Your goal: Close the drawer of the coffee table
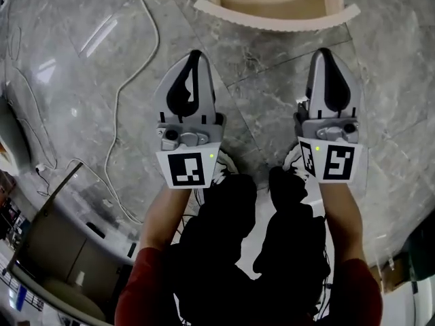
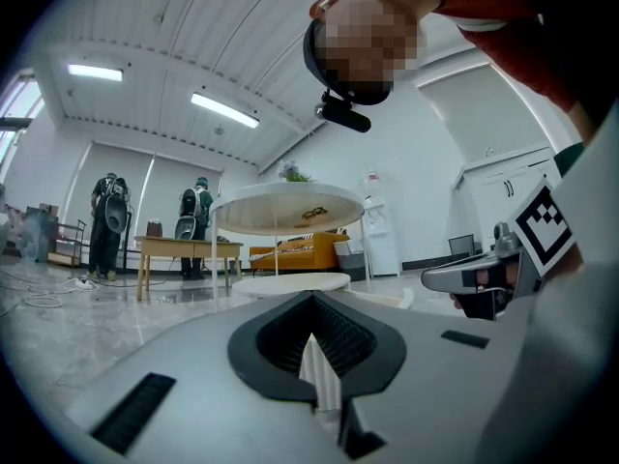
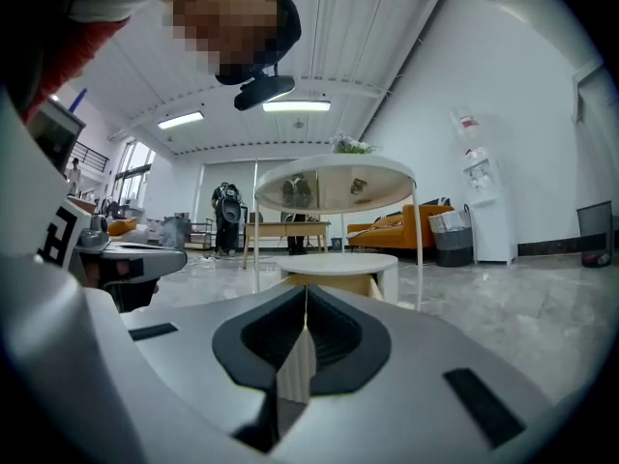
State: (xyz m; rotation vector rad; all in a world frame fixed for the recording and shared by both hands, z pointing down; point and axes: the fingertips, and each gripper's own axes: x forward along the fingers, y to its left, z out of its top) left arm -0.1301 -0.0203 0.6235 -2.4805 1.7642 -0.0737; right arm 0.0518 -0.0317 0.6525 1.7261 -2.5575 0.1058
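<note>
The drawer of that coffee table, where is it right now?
In the head view the pulled-out drawer sits at the top edge, ahead of the left gripper and right gripper.

You stand on grey marble floor (image 1: 272, 80); white cable (image 1: 157, 39) trails left; orange sofa (image 2: 309, 249), ceiling strip lights (image 2: 224, 110) ahead of you.

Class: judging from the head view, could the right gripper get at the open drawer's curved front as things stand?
Probably yes: the right gripper, jaws shut, points toward the drawer front with only bare floor between; they do not touch.
</note>
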